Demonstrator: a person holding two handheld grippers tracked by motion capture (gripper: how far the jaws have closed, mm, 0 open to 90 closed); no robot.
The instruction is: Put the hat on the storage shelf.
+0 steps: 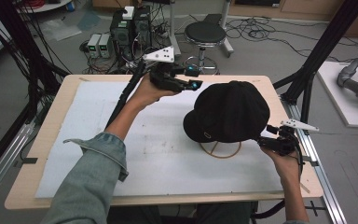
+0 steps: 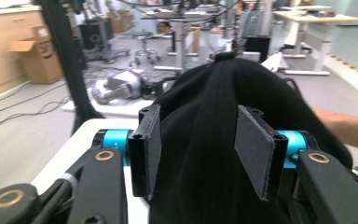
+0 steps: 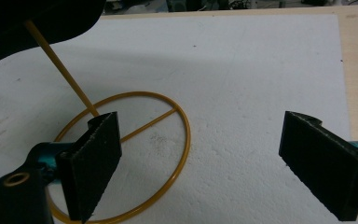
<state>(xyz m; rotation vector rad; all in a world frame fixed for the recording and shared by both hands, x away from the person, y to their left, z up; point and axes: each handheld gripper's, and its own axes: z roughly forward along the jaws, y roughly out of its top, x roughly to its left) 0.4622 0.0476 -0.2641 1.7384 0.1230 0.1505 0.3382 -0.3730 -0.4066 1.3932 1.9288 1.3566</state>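
A: Step in hand, as I read it: seating the black cap (image 1: pixel 228 112) on its wire stand (image 1: pixel 220 150). The cap sits on top of the stand, right of centre on the tabletop (image 1: pixel 51 121), over the white foam sheet (image 1: pixel 121 140).

B: Left tool (image 1: pixel 193 84)?

A: Up at the far side of the cap, jaws apart. In the left gripper view the two pads (image 2: pixel 256 151) stand either side of a ridge of black fabric, gaps visible, nothing pinched. I judge that a let-go, not a grip.

B: Right tool (image 1: pixel 268 140)?

A: Low at the cap's near right edge. In the right gripper view its jaws stand wide apart and bare, with the stand's ring base (image 3: pixel 177 154) and slanting rod (image 3: pixel 60 67) beyond them and the cap's underside (image 3: pixel 37 21) dark at the top left corner.

B: Pose of the arms?

A: Left forearm in a rolled denim sleeve (image 1: pixel 98 154) reaches diagonally across the sheet, wrist cocked, tool pointing right toward the crown. Right hand (image 1: pixel 282 161) held close to the tabletop edge, tool aimed left and level at the stand.

B: Next move?

A: Likely clear the left tool without dragging fabric. If the cap sits crooked, the right tool should steady the ring while the left nudges the crown. The stand looks light; a snag could tip it.
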